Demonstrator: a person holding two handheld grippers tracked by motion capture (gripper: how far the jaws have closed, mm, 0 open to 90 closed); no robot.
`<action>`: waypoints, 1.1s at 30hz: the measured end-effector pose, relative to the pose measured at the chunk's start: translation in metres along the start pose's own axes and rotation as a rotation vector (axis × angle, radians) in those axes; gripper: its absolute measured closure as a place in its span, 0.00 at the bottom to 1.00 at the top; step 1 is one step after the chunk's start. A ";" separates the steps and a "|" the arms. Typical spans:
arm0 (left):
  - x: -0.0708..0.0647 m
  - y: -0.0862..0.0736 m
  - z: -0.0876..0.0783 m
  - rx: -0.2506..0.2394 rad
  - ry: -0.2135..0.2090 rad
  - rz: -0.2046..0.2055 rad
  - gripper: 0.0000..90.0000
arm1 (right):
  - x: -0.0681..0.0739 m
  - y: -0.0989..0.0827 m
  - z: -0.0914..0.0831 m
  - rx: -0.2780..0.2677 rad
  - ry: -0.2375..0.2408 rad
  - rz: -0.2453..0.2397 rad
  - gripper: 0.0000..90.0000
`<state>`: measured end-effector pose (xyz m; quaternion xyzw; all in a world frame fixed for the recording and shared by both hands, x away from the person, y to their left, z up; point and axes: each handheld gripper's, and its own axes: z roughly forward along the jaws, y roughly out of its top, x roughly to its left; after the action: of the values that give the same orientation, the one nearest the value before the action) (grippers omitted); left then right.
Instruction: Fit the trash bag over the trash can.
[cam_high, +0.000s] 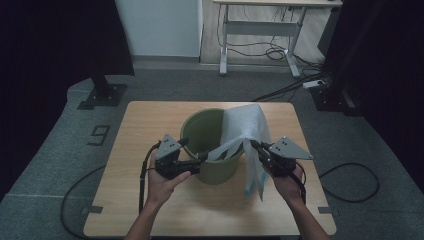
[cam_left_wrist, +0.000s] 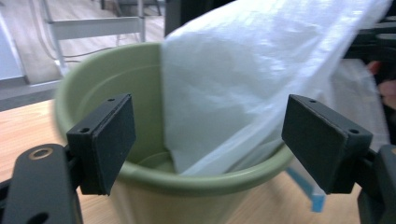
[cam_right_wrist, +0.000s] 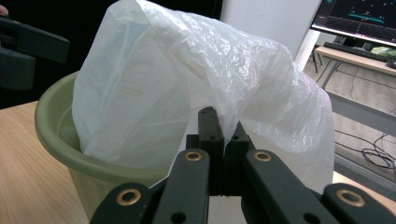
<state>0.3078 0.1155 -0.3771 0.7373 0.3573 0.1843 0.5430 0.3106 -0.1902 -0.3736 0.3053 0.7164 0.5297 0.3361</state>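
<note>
My right claw pinches the white bag, draped half into the green bucket on the table. My left claw gapes wide at the rim.

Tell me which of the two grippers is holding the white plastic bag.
The right gripper: its jaws are shut on the white plastic bag. The left gripper stands open at the green bucket.
</note>
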 end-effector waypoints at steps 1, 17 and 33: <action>-0.003 0.000 0.003 0.008 -0.006 0.008 0.19 | 0.000 0.000 0.000 0.000 0.002 0.001 0.98; -0.024 0.009 0.038 0.055 -0.029 0.036 0.67 | -0.003 -0.003 -0.003 -0.016 0.023 0.026 0.98; -0.016 0.012 0.039 0.073 -0.023 0.029 1.00 | 0.012 -0.041 -0.023 -0.018 0.051 0.137 0.53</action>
<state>0.3263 0.0759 -0.3778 0.7638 0.3467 0.1704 0.5171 0.2822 -0.2038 -0.4100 0.3367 0.6975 0.5655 0.2834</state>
